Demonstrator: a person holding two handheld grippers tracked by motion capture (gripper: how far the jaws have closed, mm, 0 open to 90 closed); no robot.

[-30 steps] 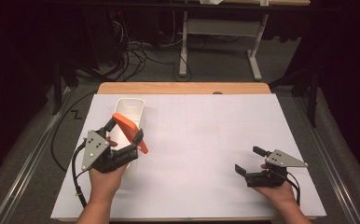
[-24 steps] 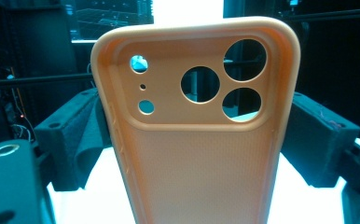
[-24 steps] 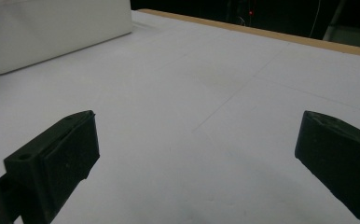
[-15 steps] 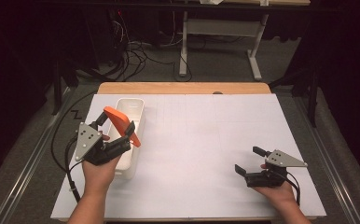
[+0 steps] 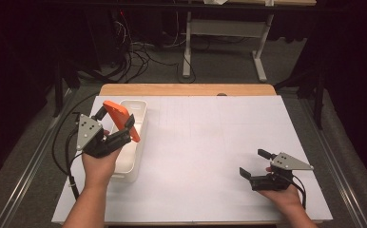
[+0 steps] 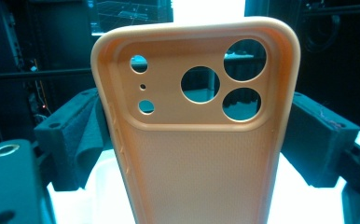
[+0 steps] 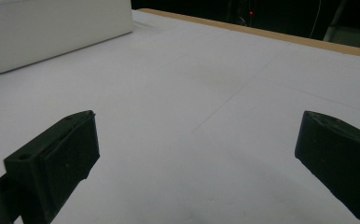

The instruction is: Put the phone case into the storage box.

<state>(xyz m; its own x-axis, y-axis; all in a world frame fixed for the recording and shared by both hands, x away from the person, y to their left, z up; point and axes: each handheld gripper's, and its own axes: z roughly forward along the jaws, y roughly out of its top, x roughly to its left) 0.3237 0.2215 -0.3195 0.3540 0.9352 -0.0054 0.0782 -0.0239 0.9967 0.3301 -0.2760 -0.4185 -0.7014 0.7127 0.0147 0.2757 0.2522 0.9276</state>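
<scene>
The left gripper [image 5: 112, 128] was clamped on an orange phone case [image 5: 120, 120]. It held the case up in the air, tilted, just above a white bin [image 5: 136, 142] on the left side of the table [image 5: 210, 142]. In the left gripper view, the two black jaws pressed on both long sides of the phone case [image 6: 197, 130], and its round camera holes were at the top. The right gripper [image 5: 255, 164] sat low on the table near the right front corner, well apart from the bin. In the right gripper view its jaws were wide apart with nothing between them, and the white bin [image 7: 52, 32] was far off.
</scene>
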